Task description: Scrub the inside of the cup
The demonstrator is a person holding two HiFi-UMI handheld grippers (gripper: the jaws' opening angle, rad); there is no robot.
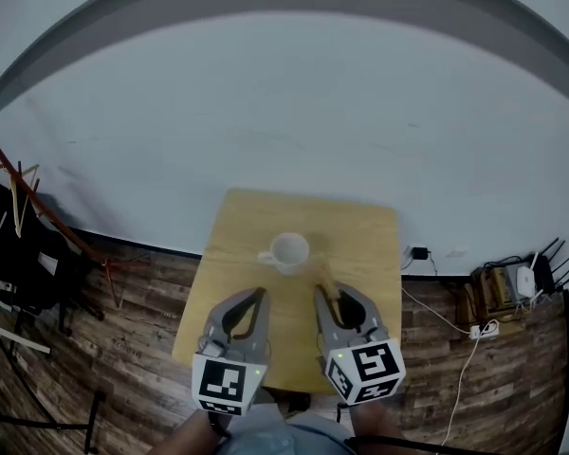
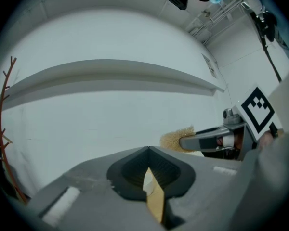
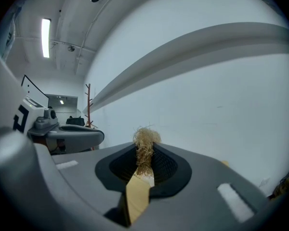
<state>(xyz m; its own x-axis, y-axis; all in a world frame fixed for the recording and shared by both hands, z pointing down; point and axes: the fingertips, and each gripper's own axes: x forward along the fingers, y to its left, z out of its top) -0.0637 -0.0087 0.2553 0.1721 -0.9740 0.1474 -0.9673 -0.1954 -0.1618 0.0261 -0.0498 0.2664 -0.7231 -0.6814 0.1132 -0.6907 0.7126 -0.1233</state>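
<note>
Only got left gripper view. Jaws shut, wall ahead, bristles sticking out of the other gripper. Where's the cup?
Observer: Head view shows a white cup standing upright on the far half of the wooden table, handle toward the picture's left.
Operator: Is the right one actually gripping that brush?
Observer: Yes. In the right gripper view the right gripper is closed on the brush, with the bristles poking out past the jaw tips.
Operator: Bristles in the cup?
Observer: No. In the head view the brush stops short of the cup, off to its right and nearer the person.
</note>
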